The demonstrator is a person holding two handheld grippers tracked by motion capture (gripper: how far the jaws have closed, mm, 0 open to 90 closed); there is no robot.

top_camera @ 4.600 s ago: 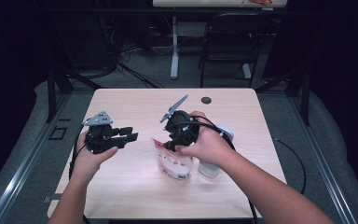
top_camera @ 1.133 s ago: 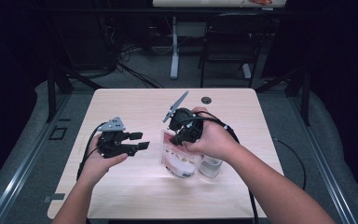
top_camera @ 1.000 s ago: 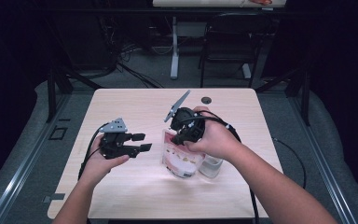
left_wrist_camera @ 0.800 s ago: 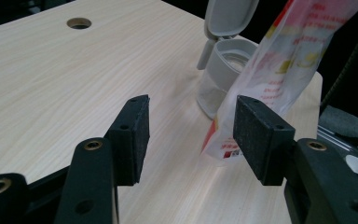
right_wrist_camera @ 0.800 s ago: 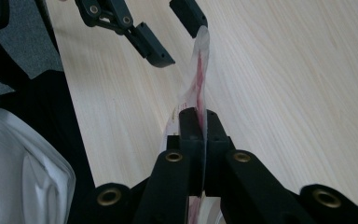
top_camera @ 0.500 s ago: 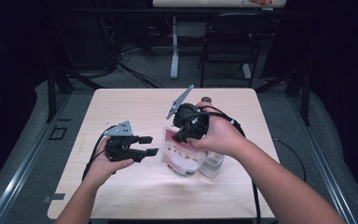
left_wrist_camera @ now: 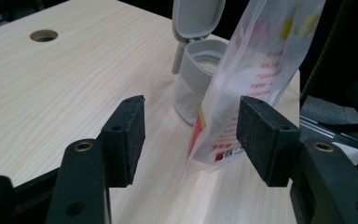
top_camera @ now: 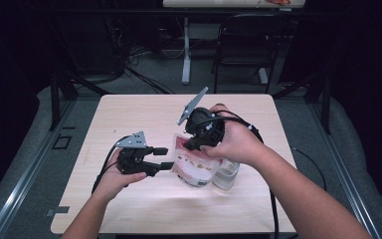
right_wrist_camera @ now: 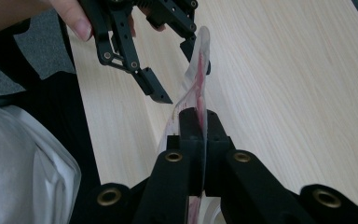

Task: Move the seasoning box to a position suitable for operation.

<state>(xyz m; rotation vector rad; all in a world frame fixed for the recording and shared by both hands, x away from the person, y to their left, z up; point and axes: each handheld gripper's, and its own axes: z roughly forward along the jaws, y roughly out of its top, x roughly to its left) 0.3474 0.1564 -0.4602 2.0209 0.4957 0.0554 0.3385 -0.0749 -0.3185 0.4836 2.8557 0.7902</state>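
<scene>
A clear bag with red print (top_camera: 194, 167) hangs over the wooden table (top_camera: 129, 114). My right gripper (top_camera: 193, 144) is shut on its top edge, and the right gripper view shows the bag's edge (right_wrist_camera: 196, 84) pinched between the jaws (right_wrist_camera: 198, 122). My left gripper (top_camera: 165, 158) points at the bag's lower corner. Its jaws have just been opening, and the corner (left_wrist_camera: 223, 135) sits between the pads (left_wrist_camera: 127, 135) without being pressed. Behind the bag stands a clear container (left_wrist_camera: 193, 88) with its grey flip lid up, also seen in the high view (top_camera: 227, 174).
A round hole (left_wrist_camera: 43, 35) lies in the tabletop beyond the container. Cables trail from both grippers toward the front edge. A chair (top_camera: 241, 55) and a desk leg (top_camera: 185, 55) stand on the floor past the far edge.
My left gripper has moved right, up to the bag, and its jaws have spread. The right gripper has tilted and shifted slightly, still holding the bag.
</scene>
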